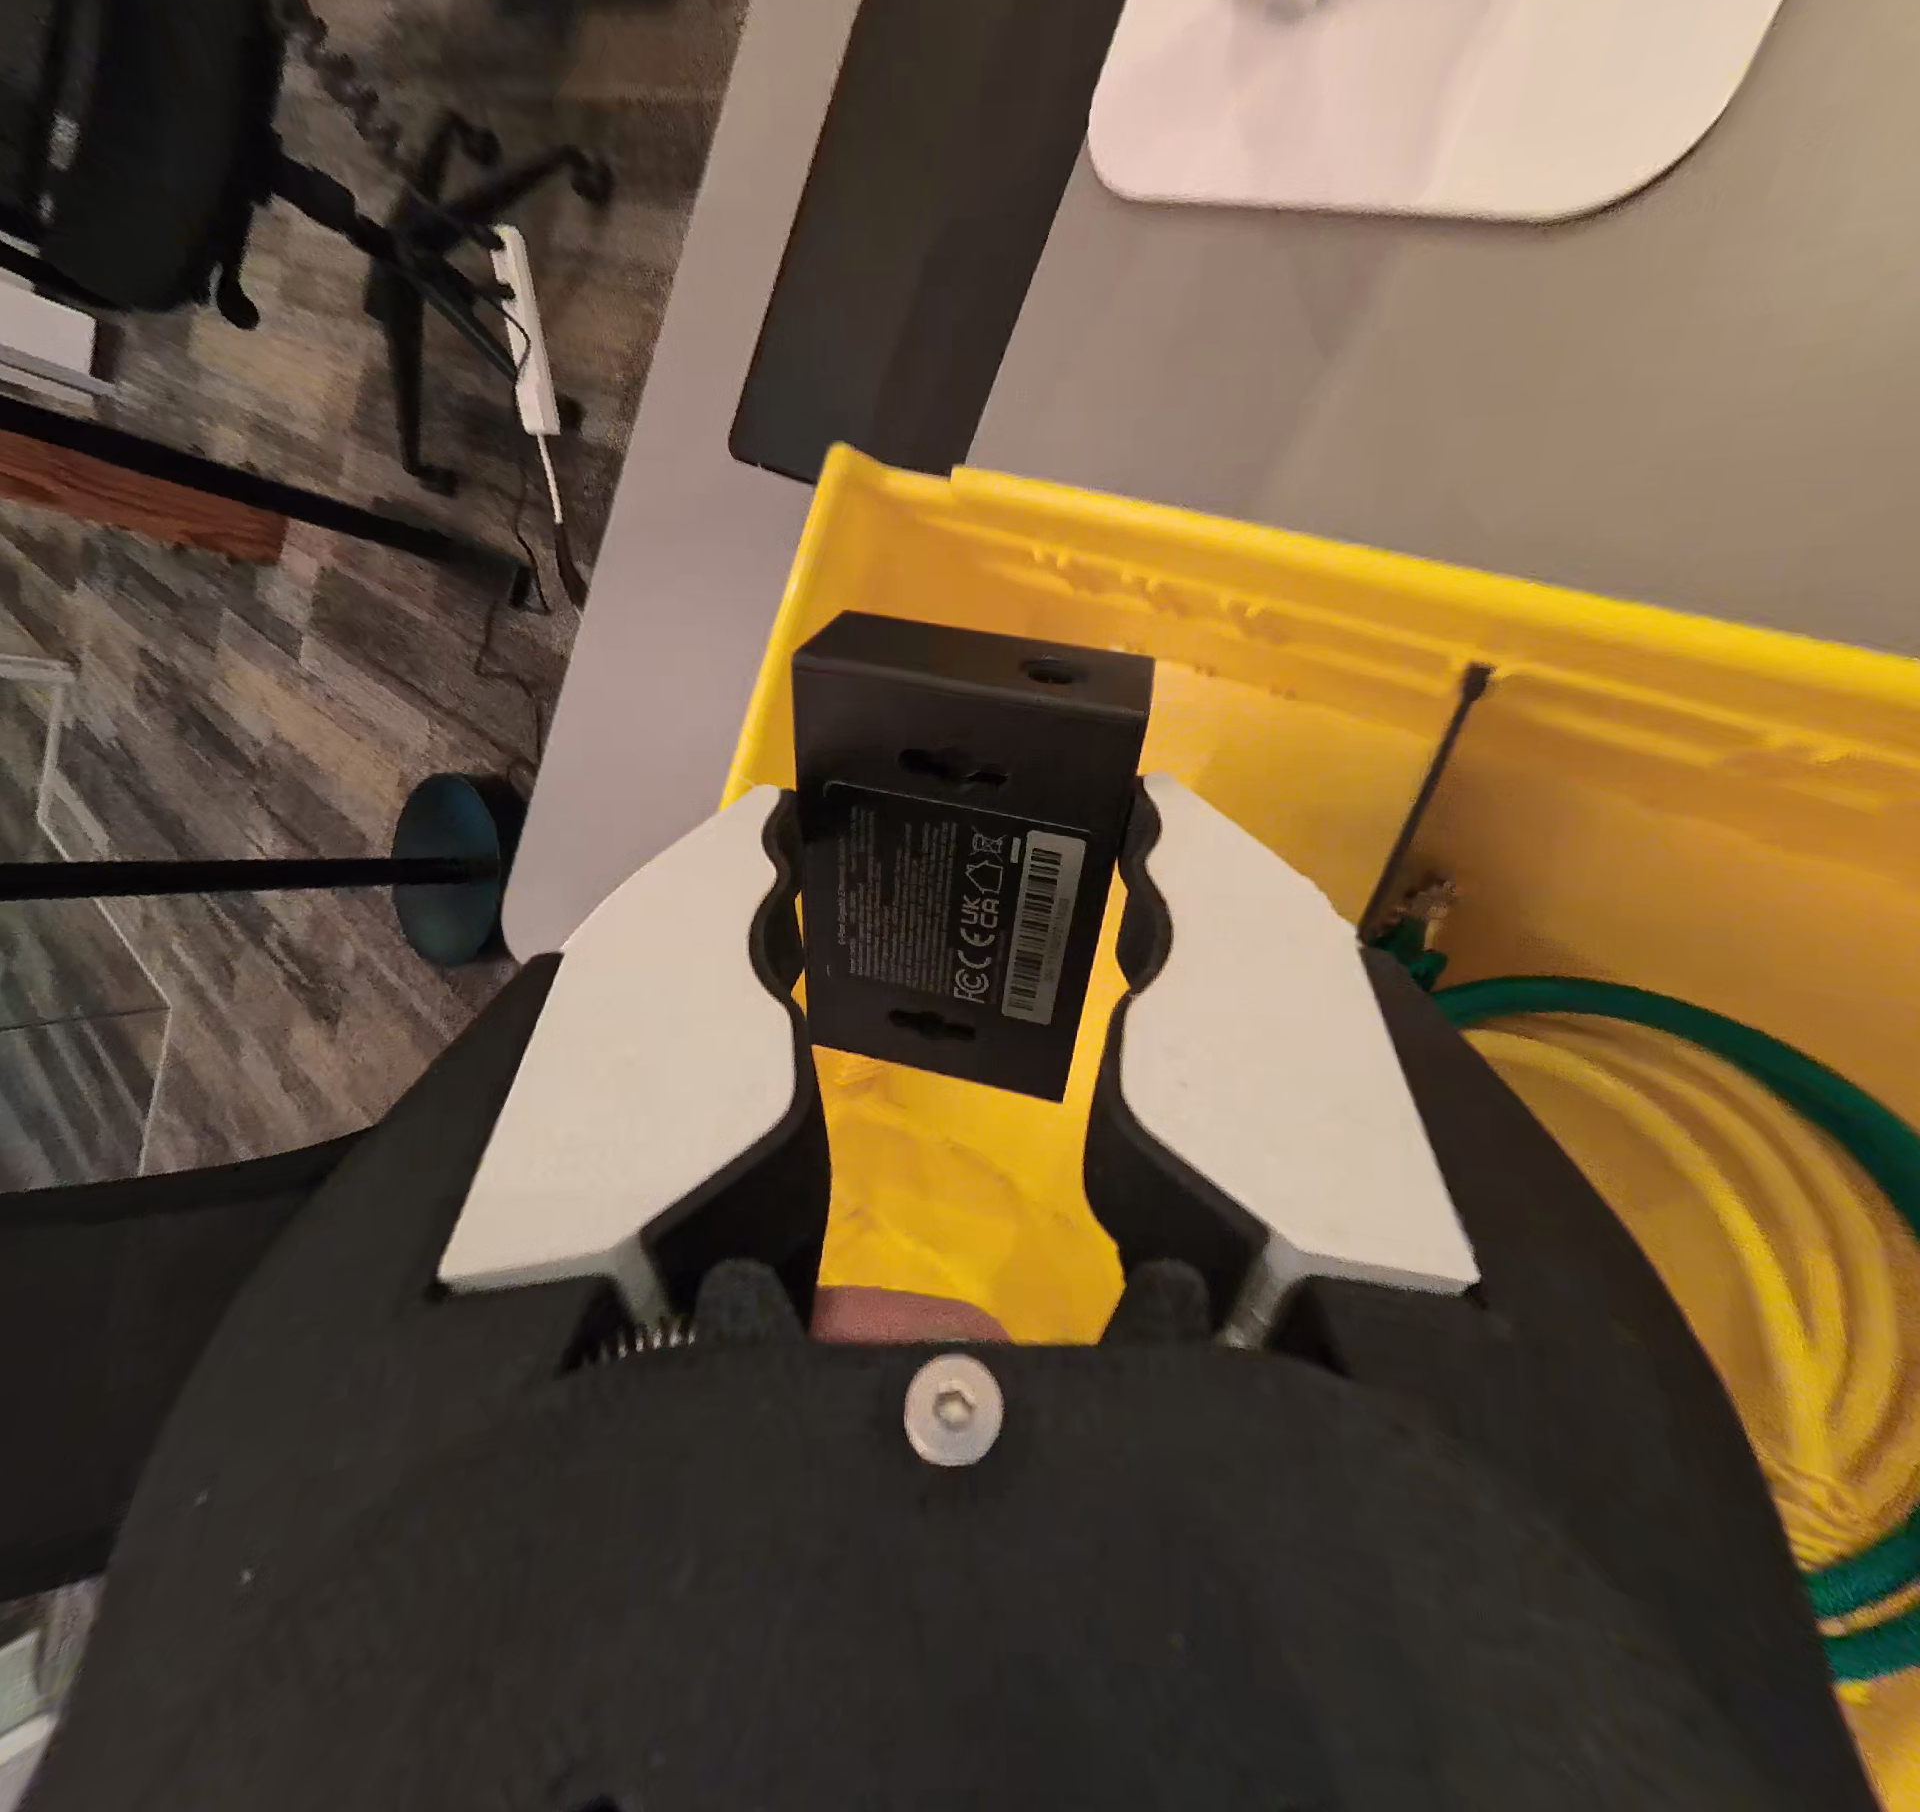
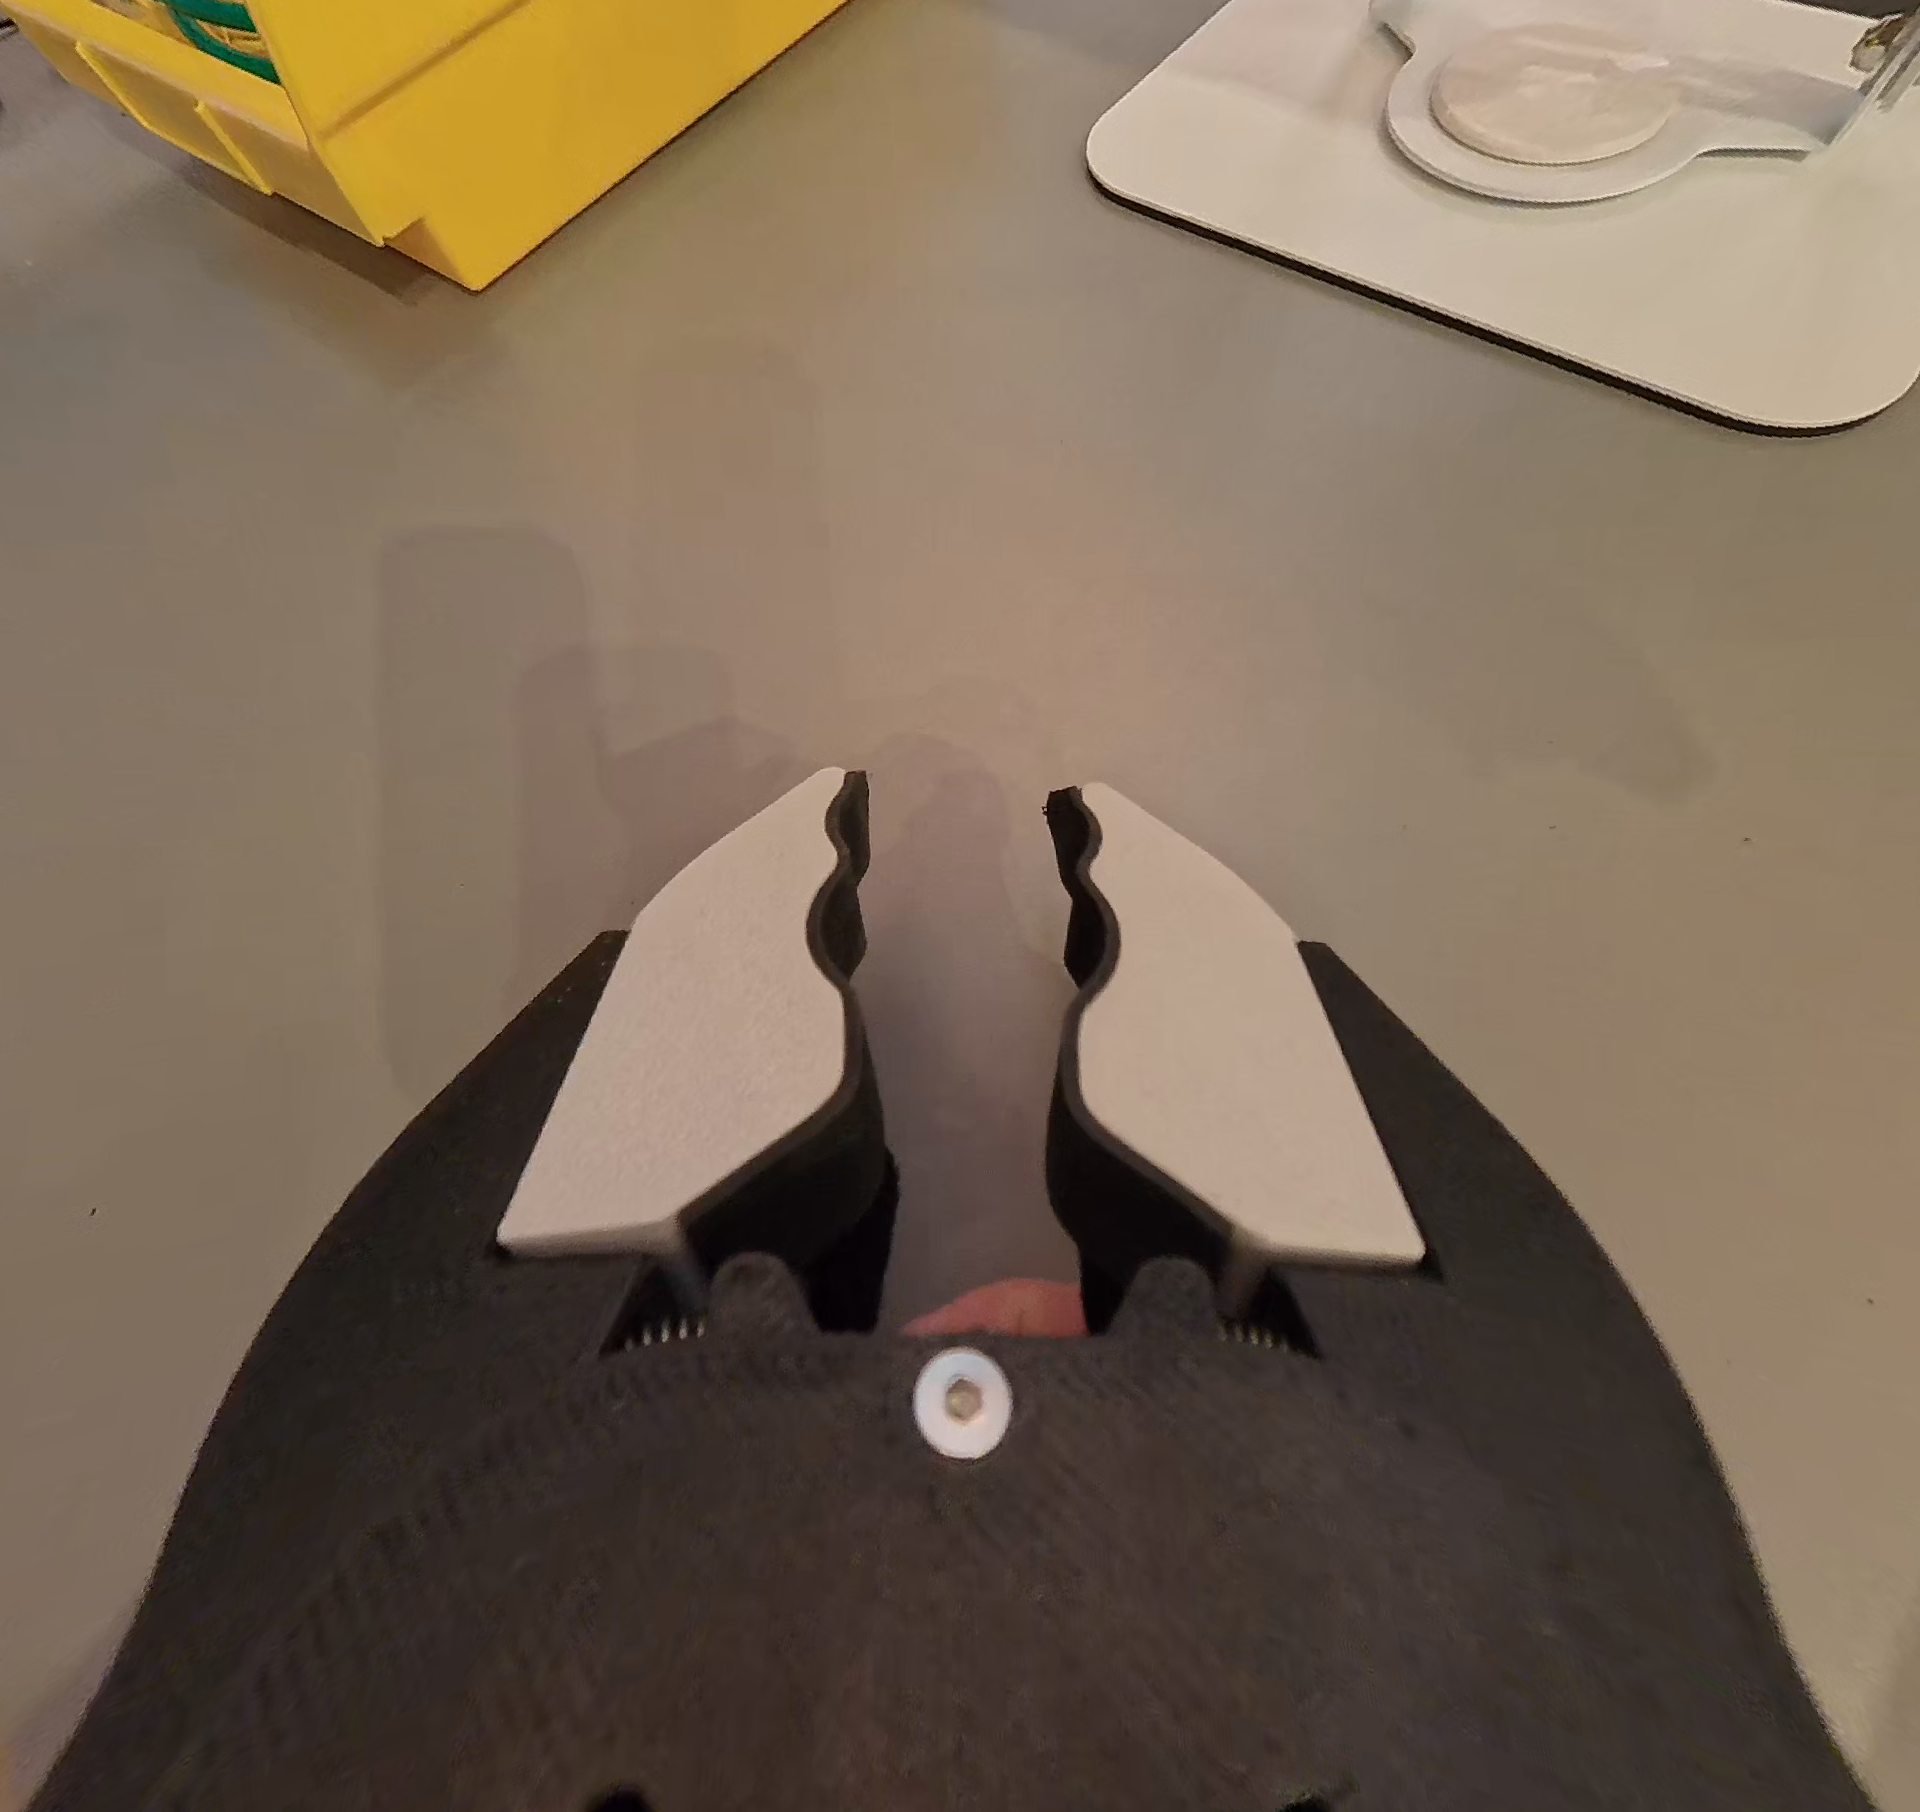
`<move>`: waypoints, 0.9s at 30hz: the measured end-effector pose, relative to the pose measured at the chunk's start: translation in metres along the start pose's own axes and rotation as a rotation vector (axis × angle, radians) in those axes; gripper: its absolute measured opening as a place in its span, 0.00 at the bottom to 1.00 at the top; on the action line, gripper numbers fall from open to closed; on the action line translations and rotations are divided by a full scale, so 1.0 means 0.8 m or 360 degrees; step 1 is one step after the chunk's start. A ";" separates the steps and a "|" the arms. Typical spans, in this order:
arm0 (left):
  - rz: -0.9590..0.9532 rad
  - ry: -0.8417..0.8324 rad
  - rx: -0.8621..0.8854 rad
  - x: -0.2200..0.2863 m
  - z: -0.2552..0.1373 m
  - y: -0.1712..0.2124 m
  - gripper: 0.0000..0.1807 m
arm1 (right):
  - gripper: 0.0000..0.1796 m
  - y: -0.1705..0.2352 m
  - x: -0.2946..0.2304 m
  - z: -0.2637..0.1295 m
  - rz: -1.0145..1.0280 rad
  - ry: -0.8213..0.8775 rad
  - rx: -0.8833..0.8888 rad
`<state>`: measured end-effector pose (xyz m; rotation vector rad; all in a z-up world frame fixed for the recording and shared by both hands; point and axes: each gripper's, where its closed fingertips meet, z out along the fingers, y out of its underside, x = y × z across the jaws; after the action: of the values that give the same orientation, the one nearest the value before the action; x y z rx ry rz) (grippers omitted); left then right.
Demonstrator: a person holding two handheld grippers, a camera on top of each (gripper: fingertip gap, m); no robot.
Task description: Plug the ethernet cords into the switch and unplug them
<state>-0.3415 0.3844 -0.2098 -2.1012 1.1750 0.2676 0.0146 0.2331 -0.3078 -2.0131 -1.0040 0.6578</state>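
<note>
- Grey table [image 2: 935,474]: carries a yellow bin [image 1: 1558,744] and a white stand base [image 2: 1558,235].
- Yellow bin: holds coiled yellow cord [image 1: 1662,1243] and green cord [image 1: 1704,1045].
- Left gripper [image 1: 961,879]: clamped on the black switch [image 1: 961,879], label side up, above the bin.
- Right gripper [image 2: 958,827]: released, empty, over bare table.
</note>
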 end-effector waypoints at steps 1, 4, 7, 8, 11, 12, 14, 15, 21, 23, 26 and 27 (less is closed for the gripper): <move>-0.0015 -0.0012 0.0039 0.001 -0.008 -0.007 0.33 | 0.20 0.000 0.000 0.000 0.0002 -0.0002 0.0001; -0.0097 -0.0035 0.0195 0.010 -0.031 -0.034 0.33 | 0.20 -0.002 0.000 -0.002 0.0005 -0.0007 0.0017; -0.0074 -0.0059 0.0348 0.034 -0.059 -0.069 0.33 | 0.21 -0.002 0.000 -0.002 0.0009 -0.0013 0.0019; -0.0077 -0.0063 0.0392 0.041 -0.066 -0.078 0.33 | 0.21 -0.002 -0.001 -0.002 0.0006 -0.0013 0.0018; -0.0092 -0.0063 0.0490 0.057 -0.084 -0.100 0.33 | 0.21 -0.002 -0.001 -0.002 0.0002 -0.0019 0.0016; -0.0095 -0.0046 0.0511 0.064 -0.089 -0.105 0.33 | 0.21 -0.002 -0.002 -0.002 0.0002 -0.0020 0.0019; -0.0127 -0.0019 0.0565 0.078 -0.097 -0.116 0.33 | 0.21 -0.002 -0.002 -0.003 0.0001 -0.0019 0.0025; -0.0142 0.0004 0.0595 0.087 -0.100 -0.121 0.33 | 0.21 -0.002 -0.001 -0.003 0.0000 -0.0018 0.0026; -0.0296 0.0125 0.0844 0.137 -0.122 -0.168 0.33 | 0.24 -0.003 -0.001 -0.003 -0.0012 -0.0005 0.0031; -0.0309 0.0180 0.0922 0.158 -0.129 -0.186 0.33 | 0.24 -0.003 -0.001 -0.004 -0.0014 -0.0001 0.0036; -0.0346 0.0219 0.1028 0.182 -0.141 -0.212 0.33 | 0.25 -0.005 0.000 -0.005 -0.0018 0.0004 0.0051; -0.0366 0.0220 0.1068 0.188 -0.144 -0.220 0.33 | 0.25 -0.005 0.000 -0.005 -0.0017 0.0007 0.0054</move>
<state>-0.1314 0.2673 -0.1148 -1.6435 0.9153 -0.3434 0.0158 0.2329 -0.3023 -1.9777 -0.9941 0.6603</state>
